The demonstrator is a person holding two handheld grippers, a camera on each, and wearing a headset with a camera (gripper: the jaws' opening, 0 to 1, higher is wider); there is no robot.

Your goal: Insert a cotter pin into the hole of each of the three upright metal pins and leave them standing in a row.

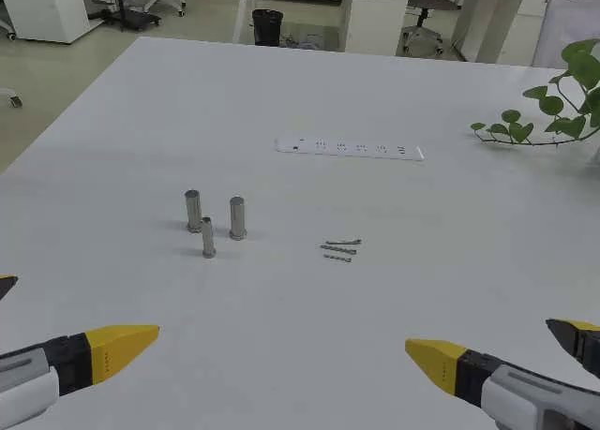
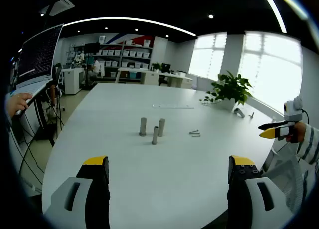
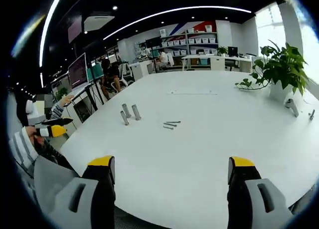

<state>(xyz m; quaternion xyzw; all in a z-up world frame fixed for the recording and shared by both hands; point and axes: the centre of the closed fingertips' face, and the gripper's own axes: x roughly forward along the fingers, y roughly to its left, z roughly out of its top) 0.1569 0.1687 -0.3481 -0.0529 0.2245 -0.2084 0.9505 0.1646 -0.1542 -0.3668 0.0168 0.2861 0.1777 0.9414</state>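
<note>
No writing legible from here, lines on the monitor screen (image 2: 41, 54) too small to read, power strip (image 1: 349, 149) markings blurred

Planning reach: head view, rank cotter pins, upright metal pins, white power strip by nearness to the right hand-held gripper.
1. Small grey cotter pins, centre table.
2. Upright cylindrical metal pins, further left.
3. Long white power strip, far side.

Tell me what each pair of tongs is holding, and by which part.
Nothing is held. The left tongs and the right tongs are both open and empty; the metal pins stand and the cotter pins lie untouched on the table.
</note>
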